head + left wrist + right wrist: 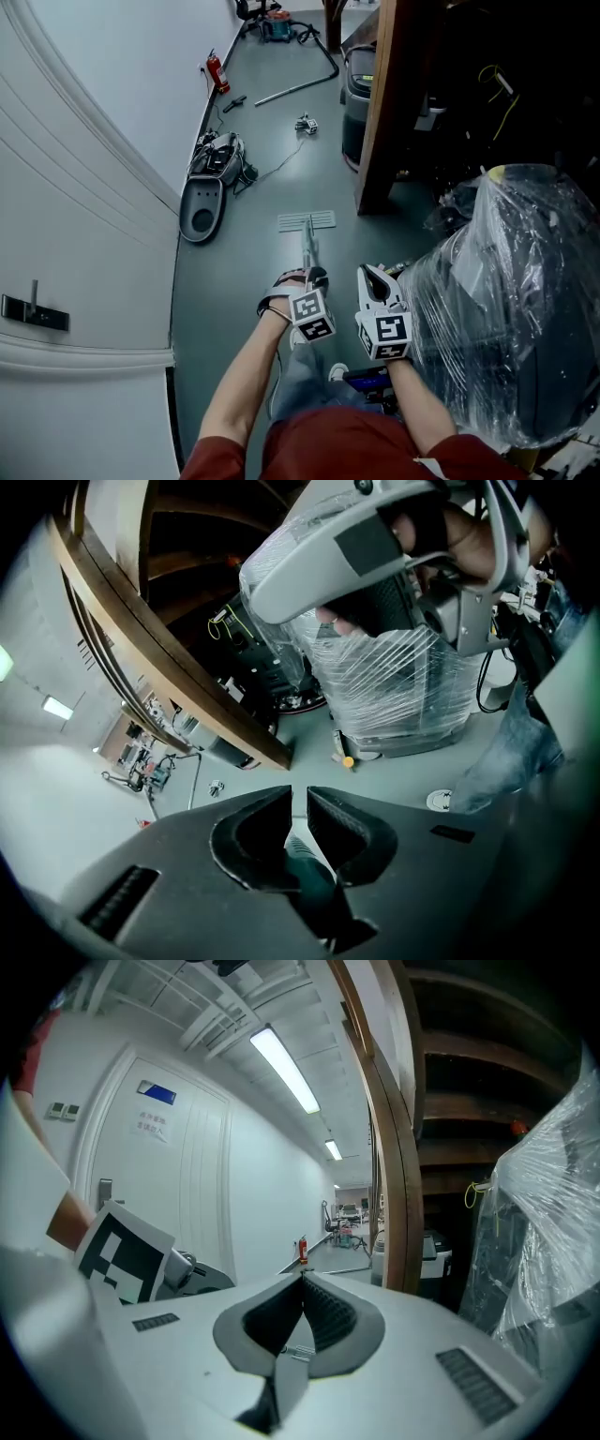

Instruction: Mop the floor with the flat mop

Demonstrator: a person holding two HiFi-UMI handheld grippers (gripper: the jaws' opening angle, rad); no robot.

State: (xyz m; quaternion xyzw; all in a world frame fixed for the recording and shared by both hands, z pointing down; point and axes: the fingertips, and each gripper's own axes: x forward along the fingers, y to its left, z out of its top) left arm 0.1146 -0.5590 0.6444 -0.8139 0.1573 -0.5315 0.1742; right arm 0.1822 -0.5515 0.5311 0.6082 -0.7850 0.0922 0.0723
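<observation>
Mop head (307, 221), pale and flat, lying square on the grey-green floor (239, 309) in the middle of a corridor, straight ahead of a person standing over it. Its handle (308, 251) rises back toward them and runs into the left tool (299, 799). That tool's dark jaws are clamped around the handle's dark grip, tips nearly meeting. The right tool (302, 1279) sits just beside the left, on its right, jaws pressed together with nothing between them. It is not on the handle.

Along the floor's left edge runs a white wall (84, 169). A grey machine (204, 202) lies against it, and a cable (277, 165) trails from there across the floor beyond the mop head. On the right edge stand a wooden post (379, 112) and a plastic-wrapped bundle (511, 281).

The step looks like pushing the mop forward along the corridor. A long handle held by one tool is likely to twist, so opening the right tool and taking the handle too would steady it. Keep the head flat, stroke straight down the middle, and stop short of the cable so it is not dragged.
</observation>
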